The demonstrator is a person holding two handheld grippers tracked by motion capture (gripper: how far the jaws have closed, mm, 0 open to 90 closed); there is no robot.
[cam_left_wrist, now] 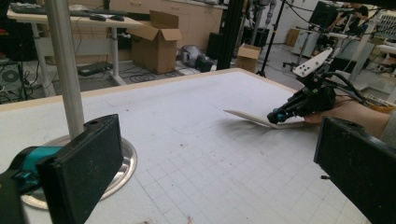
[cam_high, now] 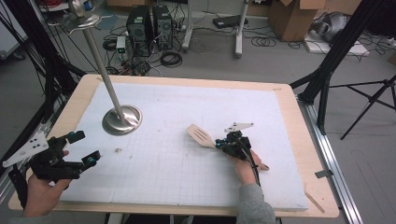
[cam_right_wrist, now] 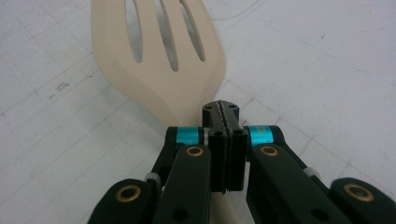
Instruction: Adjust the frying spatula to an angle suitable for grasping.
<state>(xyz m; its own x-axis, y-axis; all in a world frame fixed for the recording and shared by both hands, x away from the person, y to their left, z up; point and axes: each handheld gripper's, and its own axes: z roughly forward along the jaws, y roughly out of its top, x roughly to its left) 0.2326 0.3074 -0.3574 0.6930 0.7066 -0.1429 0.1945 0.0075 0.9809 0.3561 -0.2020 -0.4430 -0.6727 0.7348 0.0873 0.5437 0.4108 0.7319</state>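
1. We hold the right gripper (cam_high: 227, 141) low over the white gridded mat (cam_high: 187, 177), with its jaws pressed together just above the neck of the wooden slotted spatula (cam_high: 201, 136). In the right gripper view the pads (cam_right_wrist: 223, 140) meet face to face, and the spatula (cam_right_wrist: 159, 60) passes beneath them rather than between them, so we cannot tell whether anything is actually pinched.

2. The blade fans out ahead of the closed jaws, and the handle runs back under the gripper toward the hand; its end pokes out behind the wrist. In the left gripper view the blade (cam_left_wrist: 247, 116) seems tilted slightly up off the mat. We judge that pressure near the neck levers it, which would make a later grasp easier.

3. Our left gripper (cam_high: 84, 149) waits well off to the side, with its jaws spread wide and nothing between them. It hangs back, we think, to leave the working area to the right hand while staying ready to help.

4. Ahead of the left gripper, and a little to one side, stands the metal stand (cam_high: 121, 119), an upright pole on a round base. It is well apart from the spatula and it looks like the place where the utensil is meant to hang, though that is only our guess.

5. The next move probably calls for opening the right jaws and closing them around the neck.
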